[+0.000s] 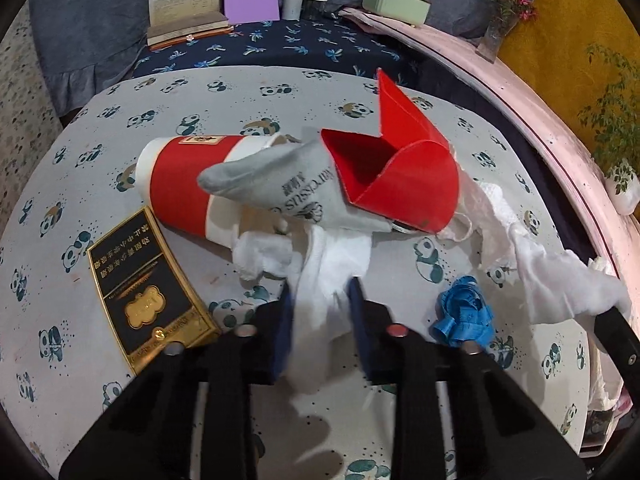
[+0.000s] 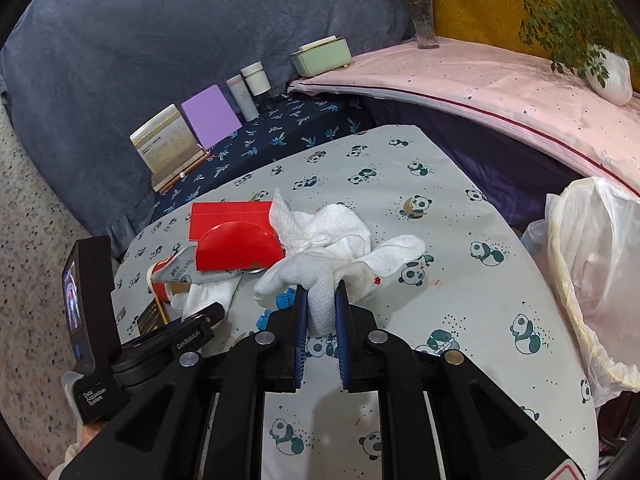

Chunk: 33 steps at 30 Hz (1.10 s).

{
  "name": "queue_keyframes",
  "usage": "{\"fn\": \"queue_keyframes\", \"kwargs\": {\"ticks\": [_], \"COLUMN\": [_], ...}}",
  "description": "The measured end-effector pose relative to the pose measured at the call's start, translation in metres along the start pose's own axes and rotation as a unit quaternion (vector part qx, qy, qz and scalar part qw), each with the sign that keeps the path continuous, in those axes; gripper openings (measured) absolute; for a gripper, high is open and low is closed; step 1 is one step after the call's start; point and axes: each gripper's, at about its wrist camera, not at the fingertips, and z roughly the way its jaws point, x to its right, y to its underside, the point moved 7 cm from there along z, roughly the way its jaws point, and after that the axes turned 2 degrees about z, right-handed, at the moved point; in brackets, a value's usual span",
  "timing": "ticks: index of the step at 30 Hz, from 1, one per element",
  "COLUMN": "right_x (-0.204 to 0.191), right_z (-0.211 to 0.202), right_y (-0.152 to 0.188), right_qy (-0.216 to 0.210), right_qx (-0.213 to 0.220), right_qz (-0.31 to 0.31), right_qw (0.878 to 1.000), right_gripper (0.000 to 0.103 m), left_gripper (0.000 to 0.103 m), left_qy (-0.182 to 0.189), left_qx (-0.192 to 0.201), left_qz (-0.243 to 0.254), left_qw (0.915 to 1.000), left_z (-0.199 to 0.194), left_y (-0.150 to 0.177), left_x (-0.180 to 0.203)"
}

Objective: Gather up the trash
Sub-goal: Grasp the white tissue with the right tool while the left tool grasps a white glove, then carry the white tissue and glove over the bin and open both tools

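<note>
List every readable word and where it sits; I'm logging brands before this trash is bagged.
"narcissus": gray sock, upside down.
"GenRoboAI": left tool, seen in the right view.
"Data Acquisition System": black device on that tool.
Gold characters on the black-and-gold box: upside down, unreadable.
Print on the standing booklet: too small.

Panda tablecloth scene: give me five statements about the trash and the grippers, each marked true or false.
1. The right gripper is clamped on a white tissue. True.
2. The red-banded paper cup stands upright. False: it lies on its side.
3. A grey sock lies across the cup and the red box. True.
4. The black and gold packet sits inside the bin bag. False: it lies flat on the table.
5. The left gripper is empty. False: white tissue sits between its jaws.
</note>
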Motion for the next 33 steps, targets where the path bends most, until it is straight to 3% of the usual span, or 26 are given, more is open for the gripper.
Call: {"fn": "queue_keyframes", "kwargs": {"ticks": [19,33], "right_x": [0.009,0.066], "right_z": [-0.072,-0.133], "right_y": [0.002,-0.003], "right_qy": [-0.016,0.004], "right_qx": [0.043,0.089], "right_qz": [0.007,0.043], "right_qw": [0.999,0.995], "right_gripper": [0.012,0.012], "left_gripper": [0.012,0.012], "left_qy": [0.045,0.079], "left_qx": [0.039,0.067], "left_qz": [0.032,0.094], "left_qw": [0.9977,0.9902], "left_z": [-0.095,-0.137], "left_y": [0.037,0.050], "left_x": [0.063,0.143]}}
